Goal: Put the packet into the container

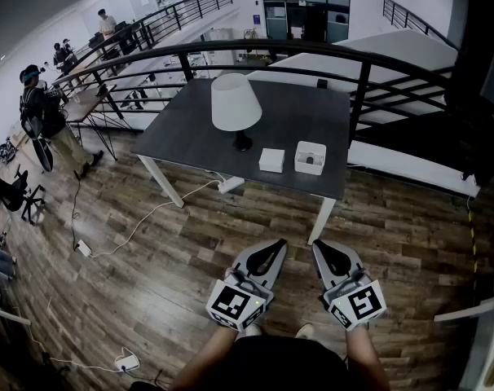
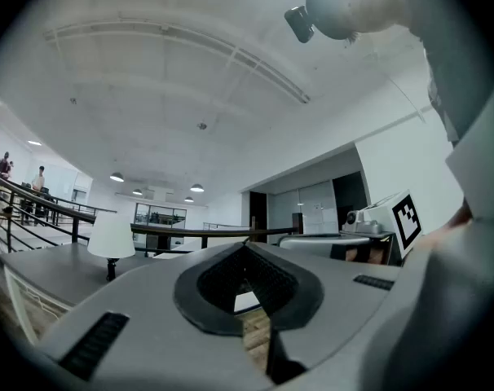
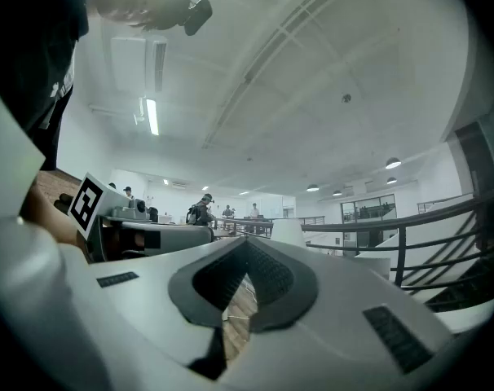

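Note:
A dark grey table point(image 1: 190, 125) stands ahead of me on the wooden floor. Near its front right edge lies a small white square packet point(image 1: 271, 160). Just to its right sits a white rounded-corner container point(image 1: 310, 157) with something dark inside. Both grippers are low in the head view, well short of the table and pointing level toward it. My left gripper point(image 1: 278, 243) point(image 2: 247, 247) has its jaws together with nothing between them. Beside it, my right gripper point(image 1: 319, 244) point(image 3: 249, 243) is also shut and empty.
A white-shaded lamp point(image 1: 235, 104) stands mid-table behind the packet. A black railing point(image 1: 361, 80) curves behind and right of the table. Cables and a power strip point(image 1: 84, 248) lie on the floor at left. People point(image 1: 43, 116) stand far left.

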Motion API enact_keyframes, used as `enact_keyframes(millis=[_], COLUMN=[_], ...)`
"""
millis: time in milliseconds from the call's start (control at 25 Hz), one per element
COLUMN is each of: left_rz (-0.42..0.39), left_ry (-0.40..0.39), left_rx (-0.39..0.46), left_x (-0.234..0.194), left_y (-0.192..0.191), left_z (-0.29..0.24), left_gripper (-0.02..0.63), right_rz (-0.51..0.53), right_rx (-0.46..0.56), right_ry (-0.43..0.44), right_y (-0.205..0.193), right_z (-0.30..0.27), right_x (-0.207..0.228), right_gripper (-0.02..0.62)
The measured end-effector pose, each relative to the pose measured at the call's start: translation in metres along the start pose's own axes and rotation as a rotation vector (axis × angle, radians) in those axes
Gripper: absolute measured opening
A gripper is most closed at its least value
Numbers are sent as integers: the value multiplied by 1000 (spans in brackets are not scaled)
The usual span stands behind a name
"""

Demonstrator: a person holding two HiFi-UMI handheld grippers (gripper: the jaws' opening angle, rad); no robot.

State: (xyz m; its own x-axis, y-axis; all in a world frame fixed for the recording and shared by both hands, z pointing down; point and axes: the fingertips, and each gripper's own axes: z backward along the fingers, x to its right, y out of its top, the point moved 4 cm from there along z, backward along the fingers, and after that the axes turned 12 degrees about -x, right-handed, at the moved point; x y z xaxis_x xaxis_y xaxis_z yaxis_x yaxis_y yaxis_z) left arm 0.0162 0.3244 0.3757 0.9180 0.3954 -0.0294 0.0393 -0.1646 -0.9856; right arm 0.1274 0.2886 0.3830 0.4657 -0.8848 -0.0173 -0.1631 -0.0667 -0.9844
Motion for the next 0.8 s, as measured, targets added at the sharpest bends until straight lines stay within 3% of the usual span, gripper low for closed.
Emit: enact_keyframes(millis=[800], left_rz=[14], left_ry=[11], left_rx=[-25], left_x=[11], left_y=[-9], left_z=[-13], left_gripper=[6], right_rz=[-38], right_rx=[-5], right_ry=[17], right_y=[-10], right_z=[8], right_x=[13], right_gripper=[5])
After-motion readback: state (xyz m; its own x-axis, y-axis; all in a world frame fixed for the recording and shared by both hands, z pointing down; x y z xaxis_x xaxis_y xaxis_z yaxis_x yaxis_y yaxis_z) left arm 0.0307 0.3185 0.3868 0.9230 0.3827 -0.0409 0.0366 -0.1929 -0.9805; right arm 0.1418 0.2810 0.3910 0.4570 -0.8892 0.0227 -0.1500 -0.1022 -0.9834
